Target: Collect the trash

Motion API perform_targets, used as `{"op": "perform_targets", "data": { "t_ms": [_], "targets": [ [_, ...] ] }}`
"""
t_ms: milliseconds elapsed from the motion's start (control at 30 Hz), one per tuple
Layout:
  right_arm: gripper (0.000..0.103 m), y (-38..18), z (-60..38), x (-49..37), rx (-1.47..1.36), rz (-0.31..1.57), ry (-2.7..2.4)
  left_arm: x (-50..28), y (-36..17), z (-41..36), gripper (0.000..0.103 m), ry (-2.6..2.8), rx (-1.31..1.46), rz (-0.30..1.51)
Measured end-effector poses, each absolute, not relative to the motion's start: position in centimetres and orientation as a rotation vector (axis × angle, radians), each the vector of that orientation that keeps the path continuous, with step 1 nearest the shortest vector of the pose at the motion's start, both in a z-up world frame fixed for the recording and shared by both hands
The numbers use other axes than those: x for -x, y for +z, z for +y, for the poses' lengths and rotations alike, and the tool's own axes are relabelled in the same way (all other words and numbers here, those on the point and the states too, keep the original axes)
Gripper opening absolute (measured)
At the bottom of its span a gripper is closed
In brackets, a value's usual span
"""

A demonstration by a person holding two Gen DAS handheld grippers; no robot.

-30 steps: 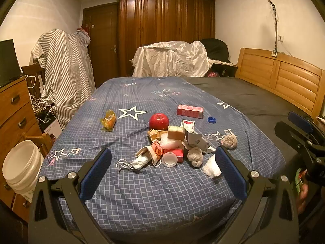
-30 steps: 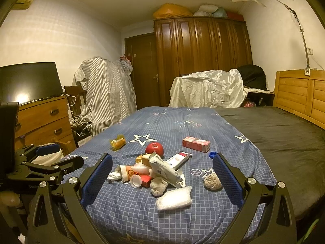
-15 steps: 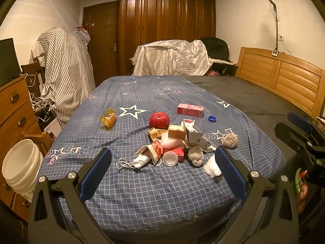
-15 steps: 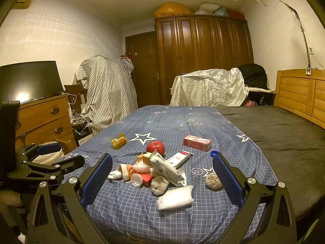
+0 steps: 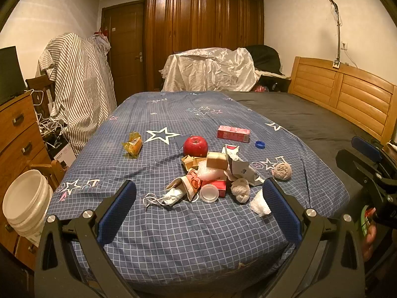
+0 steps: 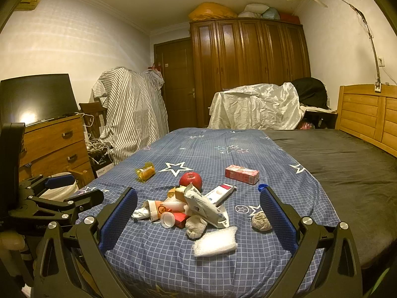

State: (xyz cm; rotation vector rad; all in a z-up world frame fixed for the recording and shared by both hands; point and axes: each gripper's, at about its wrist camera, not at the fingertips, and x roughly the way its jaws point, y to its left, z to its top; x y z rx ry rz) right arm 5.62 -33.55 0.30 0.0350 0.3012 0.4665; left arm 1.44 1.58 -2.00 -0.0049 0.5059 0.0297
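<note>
A heap of trash [image 5: 213, 178] lies on the blue star-print bedspread [image 5: 173, 223]: crushed paper cup, face mask, clear lid, cartons, crumpled tissue balls, bubble wrap [image 6: 214, 241]. A red apple [image 5: 195, 146] sits just behind it, also in the right wrist view [image 6: 190, 180]. A pink box [image 5: 233, 134], a blue bottle cap [image 5: 259, 144] and a yellow wrapper [image 5: 132, 144] lie apart. My left gripper [image 5: 198, 211] is open and empty, in front of the heap. My right gripper [image 6: 198, 218] is open and empty, also short of the heap.
A white bucket [image 5: 24, 206] stands on the floor left of the bed by a wooden dresser [image 5: 17, 134]. A wooden headboard [image 5: 347, 96] runs along the right. A wardrobe [image 5: 203, 37] and covered furniture stand at the far end.
Both views have shifted slightly; the right gripper has lifted a little. Nothing on the bed has moved.
</note>
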Motion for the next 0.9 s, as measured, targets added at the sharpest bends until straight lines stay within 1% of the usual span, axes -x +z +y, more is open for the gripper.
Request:
{"op": "perform_targets", "data": {
  "t_ms": [433, 600, 667, 800, 900],
  "targets": [
    [0.099, 0.3, -33.4, -5.7, -0.034, 0.305, 0.468, -1.5, -2.0, 1.8, 0.098, 0.028, 0.005, 0.508],
    [0.099, -0.6, -33.3, -6.5, -0.036, 0.335, 0.477, -2.4, -3.4, 3.0, 0.098, -0.001, -0.002, 0.542],
    [0.099, -1.5, -33.5, -7.2, -0.027, 0.366, 0.479, -3.7, -4.8, 3.6, 0.098, -0.027, -0.033, 0.586],
    [0.099, -4.2, -33.8, -9.1, -0.030, 0.455, 0.506, -7.7, -9.8, 6.2, 0.098, -0.081, -0.023, 0.763],
    [0.099, -6.6, -33.5, -10.6, -0.019, 0.534, 0.553, -10.4, -12.6, 8.1, 0.098, -0.124, -0.011, 0.858]
  ]
}}
